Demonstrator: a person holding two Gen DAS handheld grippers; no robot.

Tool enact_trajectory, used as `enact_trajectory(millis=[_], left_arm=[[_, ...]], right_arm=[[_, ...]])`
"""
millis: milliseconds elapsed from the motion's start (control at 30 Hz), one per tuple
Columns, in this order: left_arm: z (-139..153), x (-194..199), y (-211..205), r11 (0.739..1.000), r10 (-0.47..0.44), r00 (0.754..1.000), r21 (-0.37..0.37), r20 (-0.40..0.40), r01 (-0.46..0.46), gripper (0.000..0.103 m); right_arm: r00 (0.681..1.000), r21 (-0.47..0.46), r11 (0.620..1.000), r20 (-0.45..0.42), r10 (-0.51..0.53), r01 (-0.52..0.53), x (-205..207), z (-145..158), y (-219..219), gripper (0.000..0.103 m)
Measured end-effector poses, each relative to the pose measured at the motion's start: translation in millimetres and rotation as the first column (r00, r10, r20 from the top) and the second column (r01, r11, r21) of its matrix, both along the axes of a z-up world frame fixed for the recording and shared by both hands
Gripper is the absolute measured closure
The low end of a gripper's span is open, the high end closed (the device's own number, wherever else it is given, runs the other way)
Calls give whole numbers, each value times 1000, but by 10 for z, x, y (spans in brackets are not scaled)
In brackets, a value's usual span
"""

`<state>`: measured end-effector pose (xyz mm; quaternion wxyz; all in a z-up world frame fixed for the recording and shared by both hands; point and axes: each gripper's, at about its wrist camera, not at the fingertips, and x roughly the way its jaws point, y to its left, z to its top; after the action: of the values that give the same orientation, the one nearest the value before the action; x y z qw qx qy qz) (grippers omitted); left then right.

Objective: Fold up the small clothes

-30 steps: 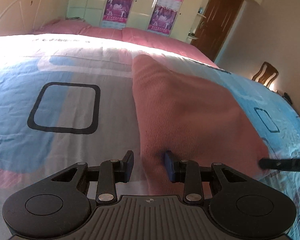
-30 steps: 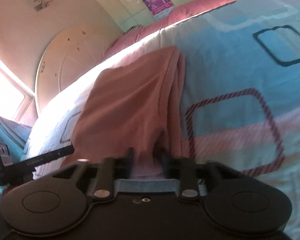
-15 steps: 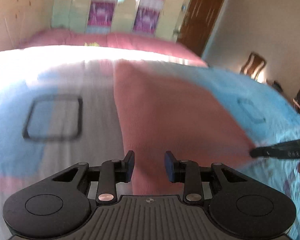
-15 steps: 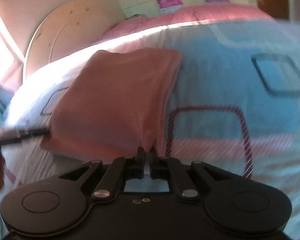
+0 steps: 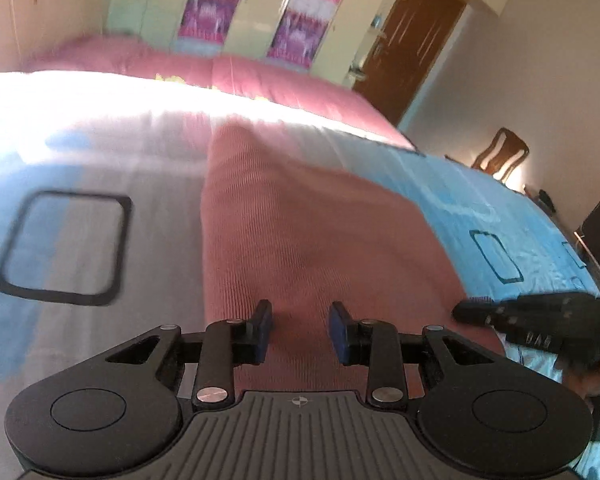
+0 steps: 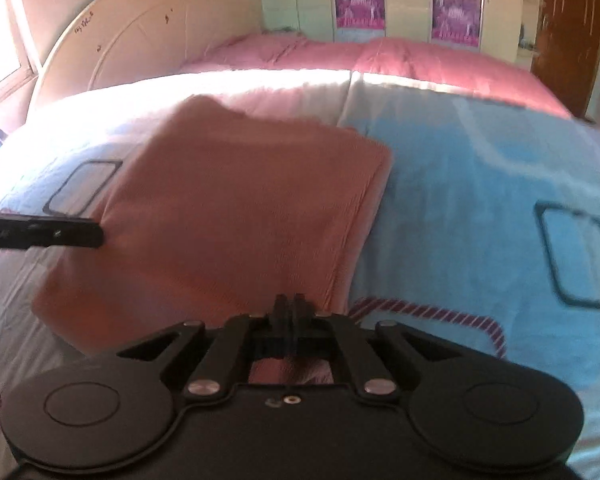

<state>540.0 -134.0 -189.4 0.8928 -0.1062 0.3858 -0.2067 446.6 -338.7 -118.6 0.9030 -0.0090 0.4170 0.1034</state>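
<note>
A folded pink ribbed cloth (image 5: 300, 232) lies flat on the bedspread (image 5: 80, 184). My left gripper (image 5: 300, 320) hovers over its near left part, fingers apart, with the fabric showing flat through the gap and nothing pinched. From the right wrist view its finger (image 6: 60, 234) reaches the left edge of the cloth (image 6: 240, 216). My right gripper (image 6: 289, 308) sits at the cloth's near right edge. Its jaws are closing and stand almost together, with the cloth's hem between them. In the left wrist view the right gripper (image 5: 480, 312) meets the cloth's near right corner.
The bedspread carries blue, white and pink patches with dark rounded squares (image 5: 64, 248). A pink quilt (image 6: 360, 60) lies along the far side, with a round headboard (image 6: 140, 32) behind. A wooden chair (image 5: 500, 156) and a brown door (image 5: 416, 40) stand at the right.
The right gripper's fingers came together from well apart at the cloth's near edge, and its view rolled level. The left gripper drifted right, from the cloth's left edge to over the cloth.
</note>
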Motion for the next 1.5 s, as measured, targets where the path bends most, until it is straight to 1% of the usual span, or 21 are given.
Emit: enact_trajectory(millis=[33, 67, 100, 167, 200, 267, 300, 333, 400, 567, 667, 700, 833, 933, 1033, 1100, 1167, 1300, 1367, 1433, 1500], left_arm=[[10, -46, 13, 1000, 4, 1000, 6, 11, -4, 70], [-8, -68, 5, 1000, 5, 1000, 25, 15, -5, 70], [-55, -65, -26, 999, -3, 1000, 41, 4, 3, 71], [-134, -30, -117, 996, -11, 1000, 89, -20, 13, 70], [-72, -14, -153, 995, -14, 1000, 100, -11, 15, 70], [98, 30, -149, 996, -9, 999, 92, 50, 4, 70], [164, 95, -154, 996, -12, 997, 91, 75, 5, 70], [200, 192, -176, 995, -15, 996, 99, 84, 6, 70], [212, 446, -229, 994, -18, 996, 106, 89, 9, 70], [168, 988, -395, 992, -23, 995, 124, 95, 11, 70], [-9, 1230, -493, 989, -41, 999, 141, 0, 40, 70], [-58, 1254, -502, 989, -37, 999, 144, -4, 38, 70], [23, 1229, -500, 989, -33, 999, 147, 14, 31, 70], [196, 1190, -478, 991, -37, 995, 128, 95, 24, 70], [216, 1412, -534, 987, -33, 994, 158, 103, 16, 70], [82, 1627, -584, 979, -40, 998, 202, 39, 32, 70], [-128, 1730, -572, 980, -45, 999, 191, -28, 50, 70], [-86, 1641, -478, 990, -17, 1000, 139, 2, 17, 70], [-33, 1539, -482, 988, -19, 1000, 154, 22, 16, 70], [22, 1364, -440, 985, -17, 999, 172, 40, 10, 70], [121, 1187, -401, 980, -8, 997, 199, 81, -8, 59]], right_arm=[[999, -4, 1000, 34, 3, -3, -47, 72, 7, 82], [998, -8, 1000, 61, 5, -5, -91, 139, 27, 80], [997, -13, 1000, 74, 6, -5, -84, 166, 41, 80], [998, -16, 999, 50, 30, -29, 6, 110, 71, 90], [1000, -56, 998, -5, 31, -31, 88, -6, 85, 93], [999, -69, 997, -24, 28, -30, 141, -53, 46, 96], [1000, -50, 999, -15, 19, -20, 159, 13, 38, 94], [1000, -33, 999, 23, 16, -15, 165, 87, 31, 87], [997, -36, 999, 82, 6, -3, 269, 190, 46, 84], [998, -6, 999, 58, -35, 35, 844, 120, 83, 89], [998, -42, 998, -3, -57, 57, 1023, -66, 104, 92], [998, -57, 997, -18, -58, 57, 1054, -171, 92, 92], [998, -47, 997, -3, -60, 59, 1016, -196, 65, 92], [996, -13, 997, 54, -72, 73, 954, -18, 57, 86], [994, 61, 997, 90, -60, 55, 1113, 104, 122, 86], [996, 94, 995, 78, -32, 25, 1258, 115, 203, 90], [999, 7, 999, -27, -43, 43, 1472, -78, 293, 92], [999, 27, 999, -10, -47, 47, 1473, -121, 224, 92], [998, 36, 997, 24, -65, 64, 1397, -68, 197, 79], [995, 37, 996, 51, -87, 85, 1260, 16, 141, 74], [992, 38, 995, 74, -100, 97, 1092, 79, 60, 73]])
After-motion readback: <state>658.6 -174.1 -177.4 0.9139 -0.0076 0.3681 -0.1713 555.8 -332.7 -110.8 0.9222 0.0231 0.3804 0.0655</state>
